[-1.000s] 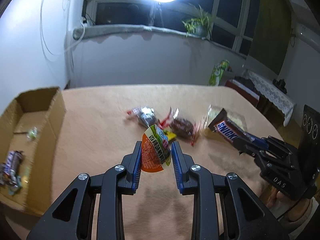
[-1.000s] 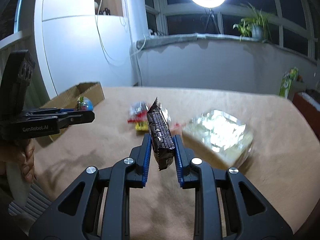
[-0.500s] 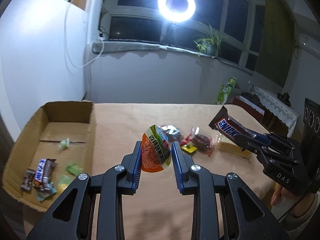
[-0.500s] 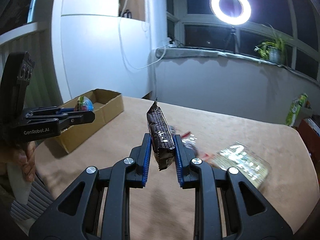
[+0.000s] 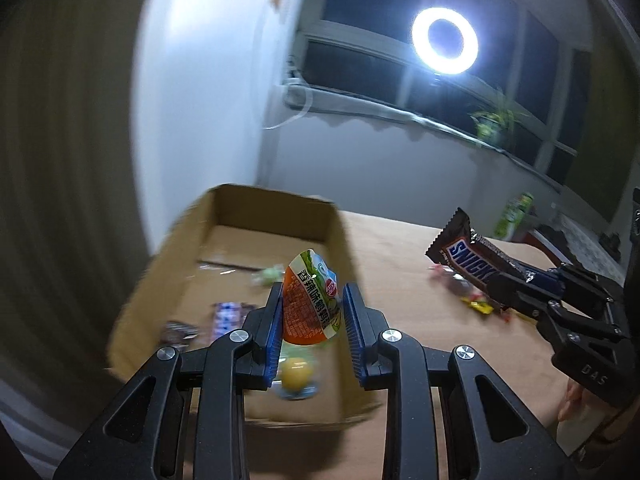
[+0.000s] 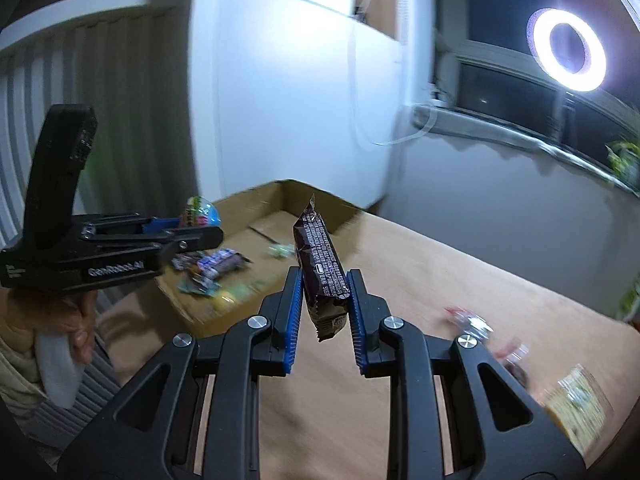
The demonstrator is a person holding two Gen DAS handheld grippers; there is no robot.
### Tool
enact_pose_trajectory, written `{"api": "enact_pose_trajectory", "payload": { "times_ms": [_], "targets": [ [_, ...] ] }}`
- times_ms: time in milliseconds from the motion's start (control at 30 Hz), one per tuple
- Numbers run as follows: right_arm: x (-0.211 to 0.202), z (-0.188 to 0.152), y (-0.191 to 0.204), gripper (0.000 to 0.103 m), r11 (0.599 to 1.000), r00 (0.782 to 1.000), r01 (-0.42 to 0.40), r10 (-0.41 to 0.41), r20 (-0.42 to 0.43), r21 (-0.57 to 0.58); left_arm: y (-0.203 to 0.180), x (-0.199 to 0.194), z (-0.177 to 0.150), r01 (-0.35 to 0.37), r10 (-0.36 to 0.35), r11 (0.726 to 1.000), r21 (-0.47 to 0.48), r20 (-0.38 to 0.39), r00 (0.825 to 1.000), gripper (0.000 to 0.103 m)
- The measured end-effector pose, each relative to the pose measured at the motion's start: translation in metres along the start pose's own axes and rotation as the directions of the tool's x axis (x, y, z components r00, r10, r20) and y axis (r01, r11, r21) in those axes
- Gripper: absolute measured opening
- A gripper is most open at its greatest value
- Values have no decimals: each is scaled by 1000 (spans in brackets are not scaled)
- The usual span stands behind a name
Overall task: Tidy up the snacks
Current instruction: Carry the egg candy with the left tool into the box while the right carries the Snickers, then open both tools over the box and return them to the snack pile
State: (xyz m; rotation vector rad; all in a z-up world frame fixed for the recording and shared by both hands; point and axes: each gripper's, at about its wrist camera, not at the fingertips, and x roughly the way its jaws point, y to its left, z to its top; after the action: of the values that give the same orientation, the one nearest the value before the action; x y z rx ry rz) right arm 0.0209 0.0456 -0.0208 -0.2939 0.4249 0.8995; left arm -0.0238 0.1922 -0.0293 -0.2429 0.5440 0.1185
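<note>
My left gripper is shut on an orange jelly cup with a green and white lid, held above the open cardboard box. My right gripper is shut on a brown Snickers bar, held upright over the table just right of the box. In the left wrist view the Snickers bar and right gripper sit to the right. In the right wrist view the left gripper shows at left with the jelly cup.
Several wrapped snacks lie inside the box. More loose snacks lie on the tan table, with a clear packet at the right. A white wall and window with a ring light stand behind.
Both grippers have swung left toward the box, each holding its snack. The left gripper now hangs over the box; the loose snacks have slid to the right of view.
</note>
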Motion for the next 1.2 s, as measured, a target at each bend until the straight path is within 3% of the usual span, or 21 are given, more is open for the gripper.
{"api": "enact_pose_trajectory", "payload": {
  "times_ms": [167, 500, 600, 633, 667, 1033, 1100, 1167, 1200],
  "targets": [
    [27, 12, 26, 23, 998, 998, -57, 57, -4, -41, 25, -2, -3, -33, 33, 999, -35, -3, 999, 26],
    [71, 34, 44, 23, 992, 995, -99, 98, -19, -76, 39, 11, -4, -28, 27, 998, -54, -21, 999, 27],
    [88, 34, 48, 24, 990, 993, -107, 102, -60, -88, 42, 13, -7, -52, 50, 998, -46, -36, 998, 48],
    [90, 32, 48, 28, 991, 994, -101, 97, -57, -83, 43, 12, -7, -67, 65, 997, -50, -31, 997, 64],
    [90, 30, 48, 29, 992, 994, -97, 92, -57, -79, 46, 10, -8, -71, 70, 996, -56, -19, 997, 70],
    [78, 13, 52, 29, 995, 995, -81, 77, -63, -63, 61, -6, -12, -75, 76, 992, -104, 9, 997, 70],
    [73, 12, 54, 35, 995, 996, -73, 69, -53, -68, 61, -6, -12, -74, 76, 991, -107, 8, 997, 70],
    [68, 11, 55, 55, 996, 998, -57, 55, -35, -65, 59, -10, -12, -72, 74, 991, -110, 13, 997, 70],
    [64, 11, 56, 56, 997, 998, -53, 51, -26, -62, 58, -11, -12, -70, 72, 991, -112, 14, 997, 70]
  ]
}}
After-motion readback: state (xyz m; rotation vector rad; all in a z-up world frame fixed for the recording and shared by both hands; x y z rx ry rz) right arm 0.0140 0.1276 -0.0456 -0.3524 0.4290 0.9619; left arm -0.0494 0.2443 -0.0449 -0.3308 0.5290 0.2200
